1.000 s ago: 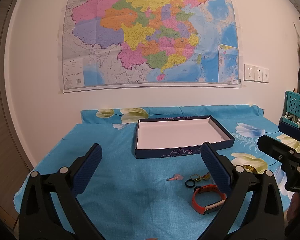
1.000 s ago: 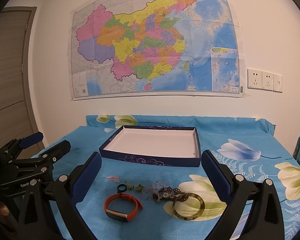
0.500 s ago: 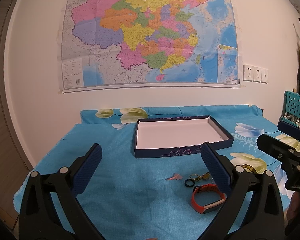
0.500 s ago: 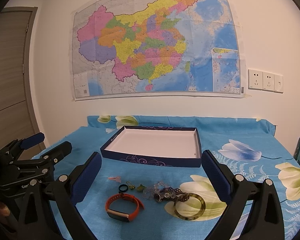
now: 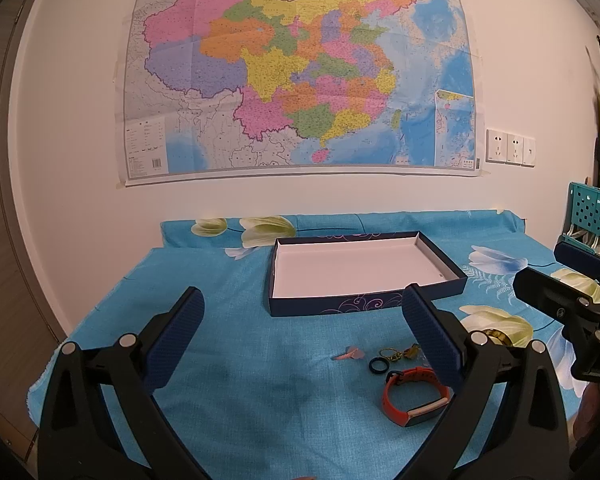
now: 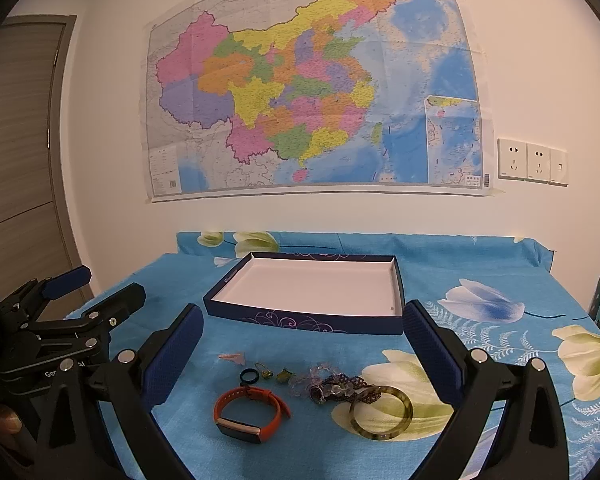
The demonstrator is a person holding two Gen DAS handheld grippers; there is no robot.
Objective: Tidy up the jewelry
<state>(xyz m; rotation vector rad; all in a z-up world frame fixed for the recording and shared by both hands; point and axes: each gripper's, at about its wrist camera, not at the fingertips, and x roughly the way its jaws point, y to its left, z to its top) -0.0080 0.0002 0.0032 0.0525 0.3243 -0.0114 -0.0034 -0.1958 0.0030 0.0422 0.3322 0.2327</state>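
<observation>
The shallow navy cardboard box (image 6: 308,296) is sitting empty on the cloth-covered counter (image 6: 480,264), and the jewelry is lying in a left-right row just in front of it. The right hand-held gripper (image 6: 300,344), gaping wide and holding nothing, is hanging nearer that row than the equally wide, empty left hand-held gripper (image 5: 300,328). The rubbery orange watch band (image 6: 250,408), glossy mottled bangle (image 6: 381,412), beaded bracelets (image 6: 328,382) and small dark ring (image 6: 248,376) are resting ahead of it.
</observation>
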